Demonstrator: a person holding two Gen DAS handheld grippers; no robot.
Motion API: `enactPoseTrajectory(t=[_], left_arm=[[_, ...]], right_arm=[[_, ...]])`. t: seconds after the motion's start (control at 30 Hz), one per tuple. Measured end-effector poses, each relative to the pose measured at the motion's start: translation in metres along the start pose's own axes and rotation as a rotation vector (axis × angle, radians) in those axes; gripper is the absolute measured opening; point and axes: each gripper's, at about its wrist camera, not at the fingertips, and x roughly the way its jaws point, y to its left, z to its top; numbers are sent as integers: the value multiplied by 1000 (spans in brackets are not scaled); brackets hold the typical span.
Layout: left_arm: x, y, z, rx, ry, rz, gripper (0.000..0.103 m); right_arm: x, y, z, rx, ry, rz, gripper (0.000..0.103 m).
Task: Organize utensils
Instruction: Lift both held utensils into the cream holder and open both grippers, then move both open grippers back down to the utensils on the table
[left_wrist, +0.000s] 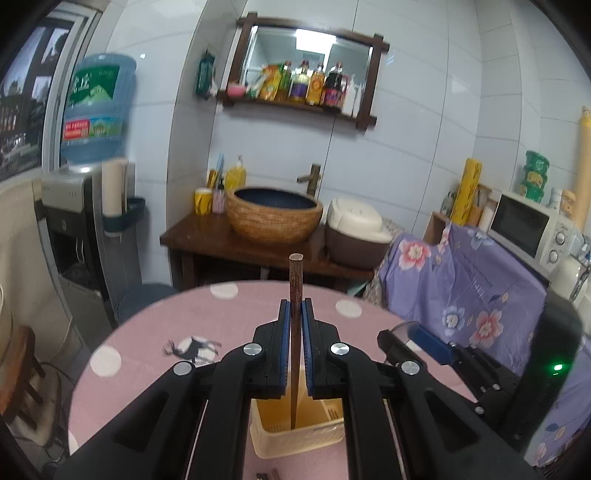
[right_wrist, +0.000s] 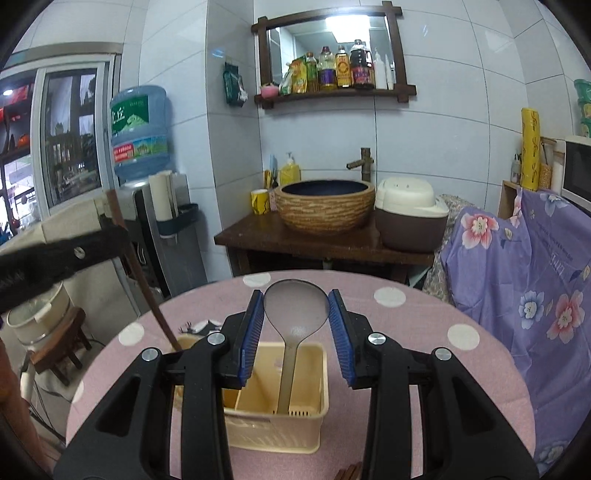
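Note:
A cream plastic utensil holder (right_wrist: 280, 424) stands on the pink dotted round table (right_wrist: 424, 321). In the left wrist view my left gripper (left_wrist: 295, 306) is shut on a dark wooden chopstick (left_wrist: 295, 280), held upright with its lower end inside the utensil holder (left_wrist: 295, 439). In the right wrist view my right gripper (right_wrist: 296, 301) is open around the bowl of a translucent grey ladle (right_wrist: 295, 306), whose handle stands in the holder. The chopstick (right_wrist: 147, 288) and left gripper (right_wrist: 92, 247) show at the left of that view. The right gripper shows in the left view (left_wrist: 413, 336).
More dark chopsticks lie on the table at its near edge (right_wrist: 351, 472). A floral purple cloth (right_wrist: 517, 277) covers furniture to the right. A water dispenser (right_wrist: 155, 192), a wooden stool (right_wrist: 62, 343), and a sink table with a rice cooker (right_wrist: 410, 214) stand behind.

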Motion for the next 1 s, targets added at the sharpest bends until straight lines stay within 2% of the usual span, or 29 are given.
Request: enactPoseTrajectory(t=[0.13,0.2,0.23,0.33,0.47,0.53,0.57,0.6,0.63,0.7,0.77,0.9,1.0], left_arm=[[21,9,-22,-17,67,9,7],[22,11,-27,-10,61,23,6],[23,10,-29,-1,64,27,2],[26,9,-33,3,85,15,2],[22,8,-35,9,60,26,2],[17,6,-35,23,53,25,4],[14,6,-36,27,50,19,7],[10,7,-37,26,46,15,18],[6,8,-39,17,39,11,39],[-6,13,-45,-9,10,4,59],[-15,15,-53,-9,7,10,60],[-28,23,-76,-14,52,12,75],[-35,33,-96,-24,95,28,77]], right_arm=[[5,3,-18,-28,17,-6,37],[7,5,-25,-39,23,-5,37],[7,5,-28,-42,27,-5,37],[12,7,-34,-47,43,-5,37],[13,5,-40,-55,37,-17,37],[10,4,-41,-49,30,-13,42],[8,3,-42,-45,26,-12,51],[5,2,-42,-40,17,-12,62],[0,0,-43,-30,5,-13,63],[-9,-2,-44,-19,-5,-23,63],[-18,-4,-47,-16,1,-20,63],[-40,-11,-61,-8,46,-41,71],[-55,-22,-78,9,94,-64,72]])
